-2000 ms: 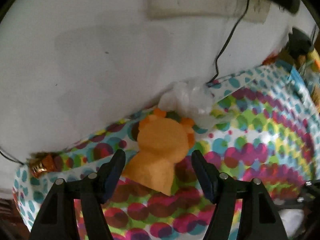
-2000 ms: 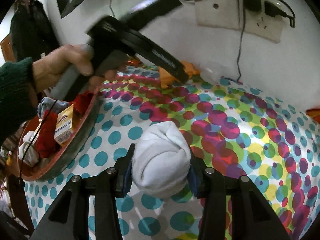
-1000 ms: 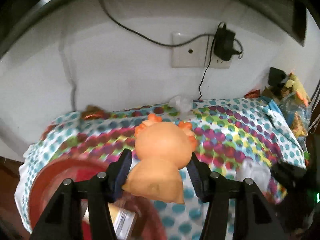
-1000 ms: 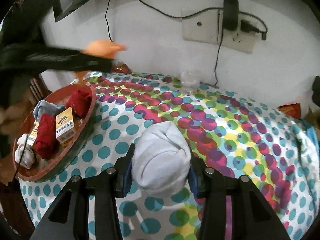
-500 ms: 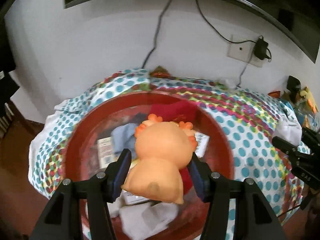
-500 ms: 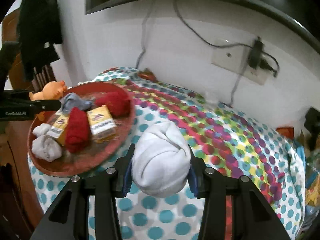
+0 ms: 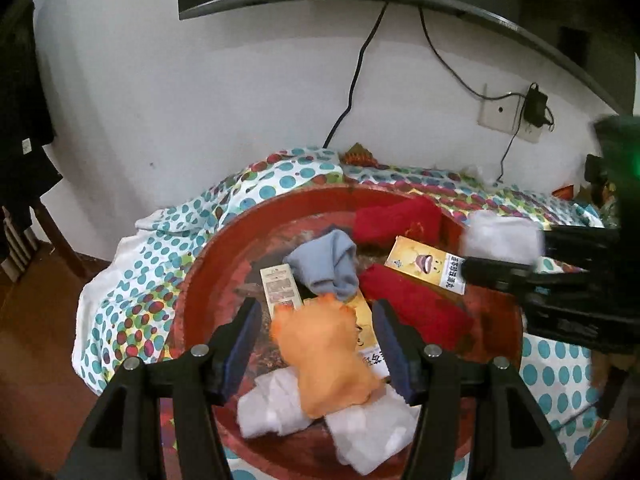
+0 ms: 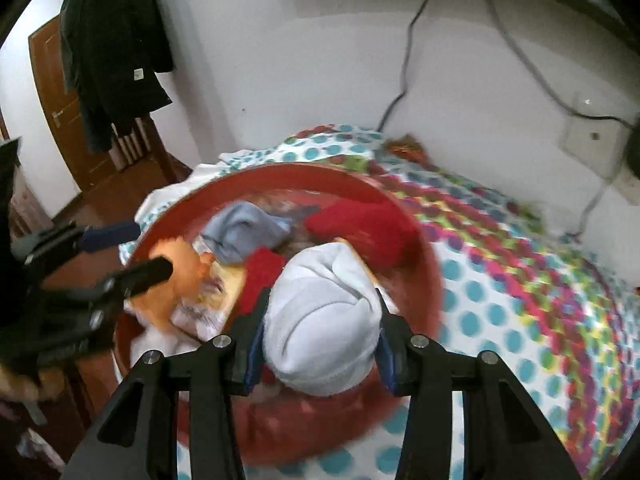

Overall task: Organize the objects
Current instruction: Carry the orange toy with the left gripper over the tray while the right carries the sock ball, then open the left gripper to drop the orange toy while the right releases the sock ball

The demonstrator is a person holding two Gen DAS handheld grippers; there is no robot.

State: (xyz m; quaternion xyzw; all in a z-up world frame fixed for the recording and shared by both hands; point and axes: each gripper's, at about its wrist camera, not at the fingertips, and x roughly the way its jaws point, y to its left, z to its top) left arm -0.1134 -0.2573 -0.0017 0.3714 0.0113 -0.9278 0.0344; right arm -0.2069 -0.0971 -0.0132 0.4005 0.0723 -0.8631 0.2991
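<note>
1. My left gripper point(image 7: 316, 340): jaws spread and just been opening; the orange toy point(image 7: 326, 354) sits between them, clear gaps to both pads. Soft, rounded rubbery figure, lying on the white rolls point(image 7: 276, 404) at the tray's near edge.
2. My right gripper point(image 8: 320, 340): jaws pinching a white rolled sock point(image 8: 320, 320), knit fabric, plump and domed, held over the tray's right half.
3. Red tray point(image 7: 224, 256): round, raised rim, worn inner surface. Holds a grey-blue sock point(image 7: 330, 266), two red rolls point(image 7: 412, 308), flat cardboard boxes point(image 7: 428, 266); pile is tight.
4. Bare tray floor only at its left side, beside my left pad.
5. Table under a dotted cloth point(image 8: 520, 280), open to the right of the tray; the tray sits at the table's left edge, cloth hanging over it.
</note>
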